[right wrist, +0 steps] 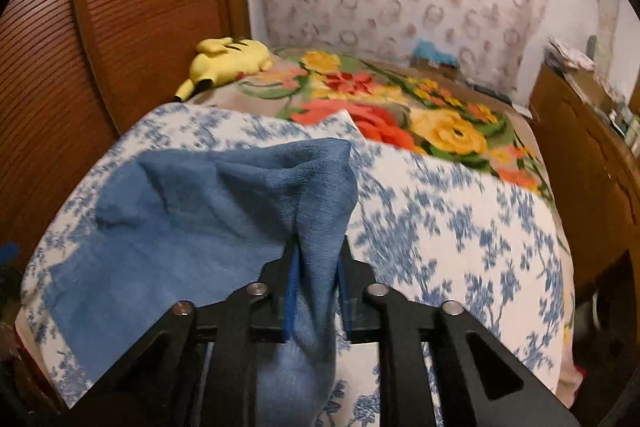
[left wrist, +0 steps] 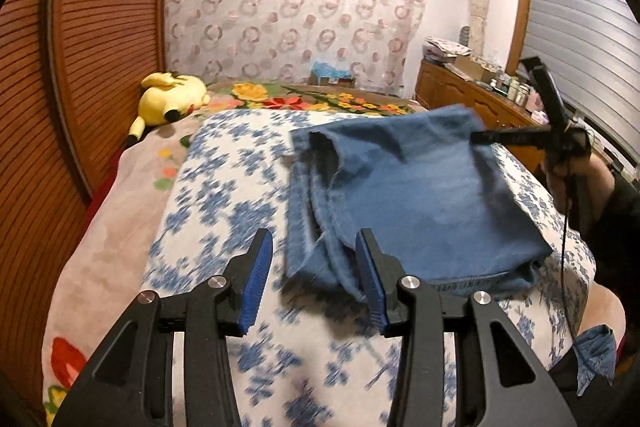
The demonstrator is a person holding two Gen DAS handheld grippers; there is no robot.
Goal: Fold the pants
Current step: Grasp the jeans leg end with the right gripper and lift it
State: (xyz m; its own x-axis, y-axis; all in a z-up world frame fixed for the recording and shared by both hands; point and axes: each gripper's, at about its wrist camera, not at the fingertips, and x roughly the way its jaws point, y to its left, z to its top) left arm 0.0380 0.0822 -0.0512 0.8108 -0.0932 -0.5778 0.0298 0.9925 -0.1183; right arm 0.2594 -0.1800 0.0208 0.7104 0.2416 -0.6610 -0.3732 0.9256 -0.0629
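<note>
Here, nearest the left wrist camera, the left gripper (left wrist: 316,279) stands with its blue-padded jaws apart and nothing between them; only the right pad overlaps the near edge of the pants (left wrist: 420,195), and whether it touches the cloth cannot be told. The pants, blue denim, lie partly folded on the blue-and-white floral sheet (left wrist: 224,195), filling the middle of that view out toward two o'clock. In the right wrist view the right gripper (right wrist: 316,283) is clamped on a bunched ridge of the same denim, which rises between its jaws and drapes off toward nine o'clock across the sheet. From the left view, at three o'clock, a hand (left wrist: 560,171) holds that right gripper at the far right corner of the pants, with a dark sleeve behind it. Farther off, at about ten o'clock, a yellow plush toy (left wrist: 172,99) lies on a flowered blanket (left wrist: 320,99) beside the wooden slatted door (left wrist: 92,47). Beyond, at twelve o'clock, hangs a curtain with ring patterns (left wrist: 288,7), and at two o'clock a cluttered wooden dresser (left wrist: 472,95) stands against the wall.
</note>
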